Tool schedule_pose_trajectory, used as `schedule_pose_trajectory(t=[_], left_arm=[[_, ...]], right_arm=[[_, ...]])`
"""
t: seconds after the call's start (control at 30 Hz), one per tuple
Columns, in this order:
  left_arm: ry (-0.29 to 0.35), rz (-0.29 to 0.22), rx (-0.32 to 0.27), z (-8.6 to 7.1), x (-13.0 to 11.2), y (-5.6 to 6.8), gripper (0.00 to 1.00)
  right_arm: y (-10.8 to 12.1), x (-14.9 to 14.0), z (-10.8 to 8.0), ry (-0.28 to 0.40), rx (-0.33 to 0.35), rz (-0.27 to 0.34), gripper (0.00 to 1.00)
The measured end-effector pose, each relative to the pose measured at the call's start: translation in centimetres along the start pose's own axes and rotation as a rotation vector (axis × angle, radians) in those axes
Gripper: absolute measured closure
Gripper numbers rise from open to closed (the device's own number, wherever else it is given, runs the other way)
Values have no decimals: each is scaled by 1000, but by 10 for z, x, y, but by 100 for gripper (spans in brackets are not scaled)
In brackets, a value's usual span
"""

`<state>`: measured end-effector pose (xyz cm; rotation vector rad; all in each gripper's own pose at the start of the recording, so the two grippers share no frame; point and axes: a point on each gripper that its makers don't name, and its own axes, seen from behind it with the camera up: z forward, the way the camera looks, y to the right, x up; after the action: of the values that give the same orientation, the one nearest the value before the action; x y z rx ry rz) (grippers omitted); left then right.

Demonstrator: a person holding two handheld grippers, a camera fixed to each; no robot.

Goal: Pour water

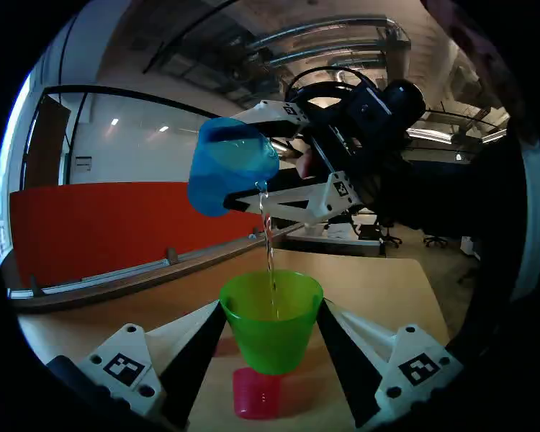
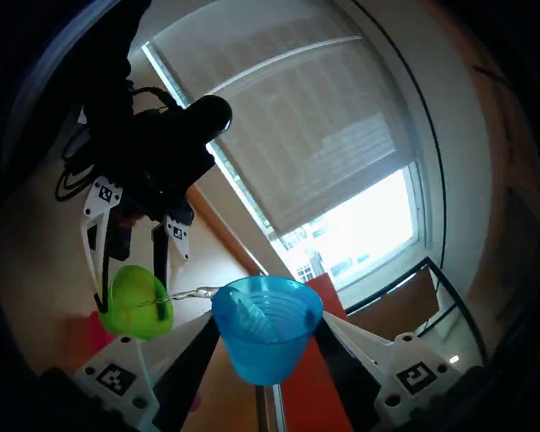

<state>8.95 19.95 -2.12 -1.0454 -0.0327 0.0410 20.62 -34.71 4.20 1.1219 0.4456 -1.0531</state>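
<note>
Right in front of the left gripper view's camera, the left gripper [image 1: 270,311] had its two fingers closed partway onto the green cup [image 1: 271,324]. One dark pad pressed each side, holding the cup upright above the table [image 1: 385,288]. Under it, a pink cup [image 1: 255,392] sat on the wood. Just above, a thin, twisting stream of water [image 1: 268,237] dropped into the green cup's mouth from the lip of the blue cup [image 1: 227,165]. The right gripper [image 2: 266,342] clamped that cup between both fingers and tipped it steeply toward the green one.

By my reading the pour was well underway but unfinished. Water showed inside the blue cup, and I could not tell how full the green cup had become. What remained, most likely, was to end the stream, bring the blue cup upright and set the cups down.

All three cups looked like thin, smooth, translucent plastic, tapering from a wide rim to a narrower base. The blue one showed faint stepped rings inside. The gripper fingers were white, angular plastic bearing square printed markers [image 1: 122,367]. Farther off ran a flat red partition [image 1: 126,223], and beyond it bare ceiling pipes [image 1: 327,32].
</note>
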Motion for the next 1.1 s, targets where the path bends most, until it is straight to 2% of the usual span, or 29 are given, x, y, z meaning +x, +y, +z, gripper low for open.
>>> schedule_pose_trajectory(t=[1.1], left_arm=[[1,8,-1,1,2,0,14]], right_arm=[[7,4,-2,4,-22,-38,11]])
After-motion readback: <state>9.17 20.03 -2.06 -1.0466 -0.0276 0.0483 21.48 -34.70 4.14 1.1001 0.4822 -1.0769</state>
